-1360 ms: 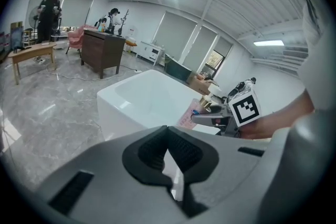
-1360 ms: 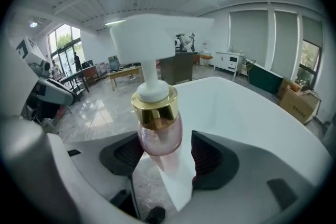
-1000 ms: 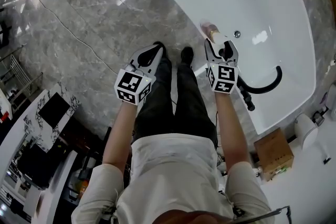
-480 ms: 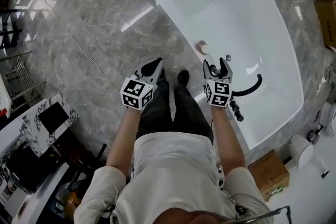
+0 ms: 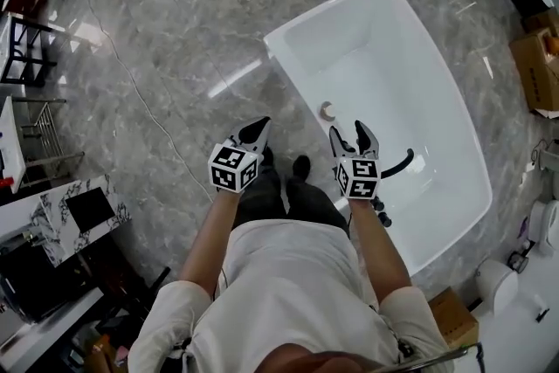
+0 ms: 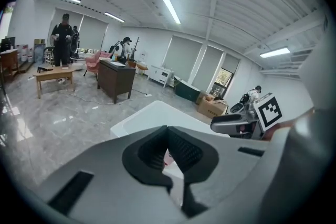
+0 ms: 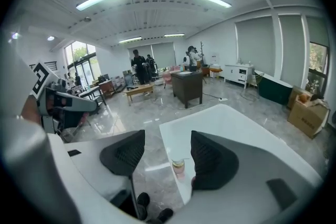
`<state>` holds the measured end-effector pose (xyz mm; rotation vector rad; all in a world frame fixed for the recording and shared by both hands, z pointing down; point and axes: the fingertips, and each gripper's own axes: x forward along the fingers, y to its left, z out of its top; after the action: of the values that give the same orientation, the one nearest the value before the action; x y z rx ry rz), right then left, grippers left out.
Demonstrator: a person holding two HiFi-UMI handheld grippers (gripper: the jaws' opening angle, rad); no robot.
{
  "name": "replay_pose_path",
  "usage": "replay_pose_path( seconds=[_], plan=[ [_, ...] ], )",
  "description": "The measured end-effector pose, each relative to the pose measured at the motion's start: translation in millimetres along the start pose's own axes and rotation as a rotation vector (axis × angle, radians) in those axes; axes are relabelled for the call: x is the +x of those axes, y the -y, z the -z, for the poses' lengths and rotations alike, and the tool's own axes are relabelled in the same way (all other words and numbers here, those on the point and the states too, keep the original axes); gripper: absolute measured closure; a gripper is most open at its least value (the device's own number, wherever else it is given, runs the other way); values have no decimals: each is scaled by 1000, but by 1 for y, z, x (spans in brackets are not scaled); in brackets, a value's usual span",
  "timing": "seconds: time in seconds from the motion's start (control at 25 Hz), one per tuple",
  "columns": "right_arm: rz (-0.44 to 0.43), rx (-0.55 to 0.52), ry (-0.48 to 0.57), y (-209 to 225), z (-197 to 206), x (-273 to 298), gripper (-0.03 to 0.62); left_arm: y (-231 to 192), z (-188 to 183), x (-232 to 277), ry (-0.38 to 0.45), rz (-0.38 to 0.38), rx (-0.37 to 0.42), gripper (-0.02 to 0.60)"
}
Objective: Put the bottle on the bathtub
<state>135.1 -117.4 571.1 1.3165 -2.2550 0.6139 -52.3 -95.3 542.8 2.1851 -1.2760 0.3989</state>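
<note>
On a grey marble floor (image 5: 166, 48), seen from the head view, a person stands at the near rim of a white bathtub (image 5: 281, 44) with a gripper in each hand. The bottle (image 5: 328, 110), small and pale pink, stands upright on that rim, just ahead of the right gripper (image 5: 350, 135), whose jaws are spread and hold nothing. The left gripper (image 5: 254, 133) hangs over the floor beside the tub, its jaws pressed together. A black curved faucet (image 5: 398, 163) reaches over the tub just right of the right gripper. A cardboard box (image 5: 533, 65) sits well apart at the far right.

In the left gripper view, the left gripper (image 6: 168, 150) shows both dark pads meeting at the tips, with nothing clamped. The bathtub (image 6: 149, 113) lies beyond, and the right gripper (image 6: 242, 122) shows at the right.

In the right gripper view, the right gripper (image 7: 167, 157) has a wide gap between its pads. The bottle (image 7: 178, 167) appears in that gap, resting on the bathtub (image 7: 223, 113) edge, touching neither pad. The left gripper (image 7: 65, 103) shows at the left.
</note>
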Motion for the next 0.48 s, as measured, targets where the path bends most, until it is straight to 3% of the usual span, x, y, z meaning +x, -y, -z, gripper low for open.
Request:
replay_pose_path(
  seconds=[0.28,0.48],
  plan=[
    [-78,-47,44,-17,-38,-37,321,25,-36,-31,62,-4,-12,577],
    [-124,-121,74,-35,-55,-62,377,37,-57,-59,121,-2,15,577]
  ],
)
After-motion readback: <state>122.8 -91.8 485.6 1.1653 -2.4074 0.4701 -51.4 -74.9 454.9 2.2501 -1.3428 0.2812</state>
